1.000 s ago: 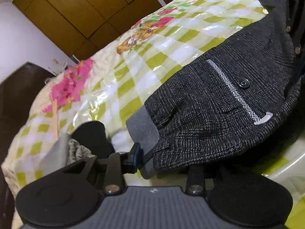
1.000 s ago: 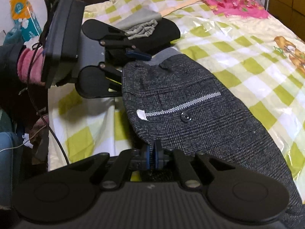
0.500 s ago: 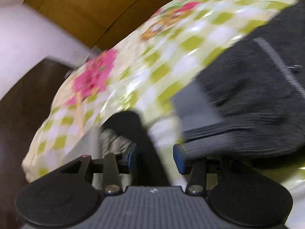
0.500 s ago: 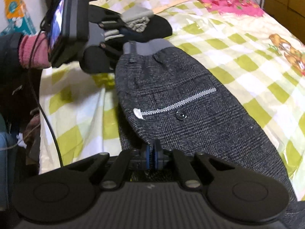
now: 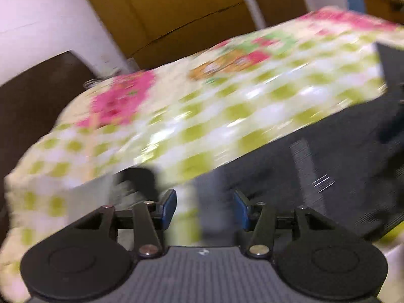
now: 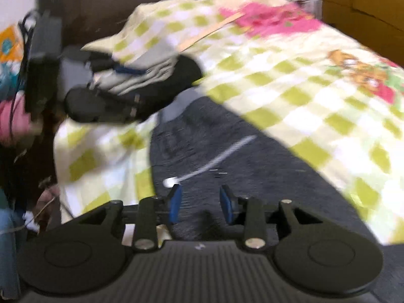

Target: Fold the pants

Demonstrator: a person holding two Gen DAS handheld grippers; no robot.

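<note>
The dark grey tweed pants [image 6: 240, 156] lie flat on the bed, with a white-trimmed pocket and a grey waistband end [image 6: 176, 106] at the far side. My right gripper [image 6: 200, 204] is open and empty just above the near edge of the pants. My left gripper [image 5: 203, 208] is open and empty, just off the waistband end; the pants [image 5: 328, 166] lie to its right. The left gripper also shows in the right wrist view [image 6: 83, 101], at the far left beside the waistband. Both views are motion-blurred.
A green-and-white checked bed cover [image 6: 290, 80] with pink flowers covers the bed. A pile of grey and black clothes [image 6: 156, 70] sits near the bed's far left corner. A dark headboard [image 5: 32, 101] and wooden doors [image 5: 176, 12] stand beyond the bed.
Both grippers have let go of the pants and opened. The left gripper pulled back from the waistband first; the right one opened after. The pants now lie on the bed.
</note>
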